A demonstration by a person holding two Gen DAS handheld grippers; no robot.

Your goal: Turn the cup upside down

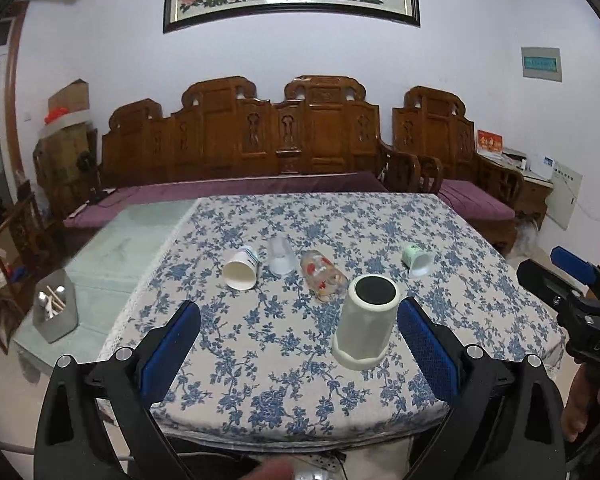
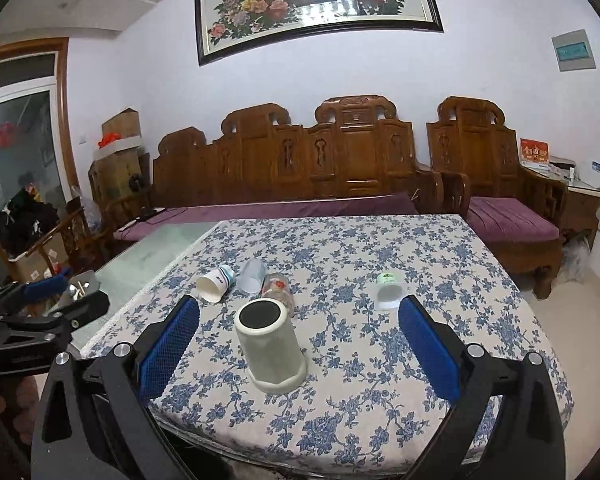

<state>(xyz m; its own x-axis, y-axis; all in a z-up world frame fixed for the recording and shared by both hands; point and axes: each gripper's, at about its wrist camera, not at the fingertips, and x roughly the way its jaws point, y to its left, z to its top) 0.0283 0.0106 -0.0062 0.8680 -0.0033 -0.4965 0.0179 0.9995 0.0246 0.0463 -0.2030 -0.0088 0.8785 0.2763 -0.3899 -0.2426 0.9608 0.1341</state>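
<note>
A cream cup [image 1: 366,322] stands upside down on the floral tablecloth, its dark base facing up; it also shows in the right wrist view [image 2: 270,346]. Behind it lie a white paper cup [image 1: 242,268] [image 2: 215,282], a clear plastic cup [image 1: 280,255] [image 2: 253,275], a patterned glass [image 1: 323,276] [image 2: 277,286] and a small green-and-white cup [image 1: 417,260] [image 2: 388,291], all on their sides. My left gripper [image 1: 298,328] is open and empty, the cream cup just inside its right finger. My right gripper [image 2: 298,332] is open and empty, near the table's front edge.
The table [image 1: 340,392] has a glass strip on the left with a grey holder of utensils [image 1: 55,306]. A carved wooden sofa [image 1: 260,148] and armchair [image 1: 452,148] stand behind. The right gripper shows at the right edge of the left wrist view [image 1: 580,296].
</note>
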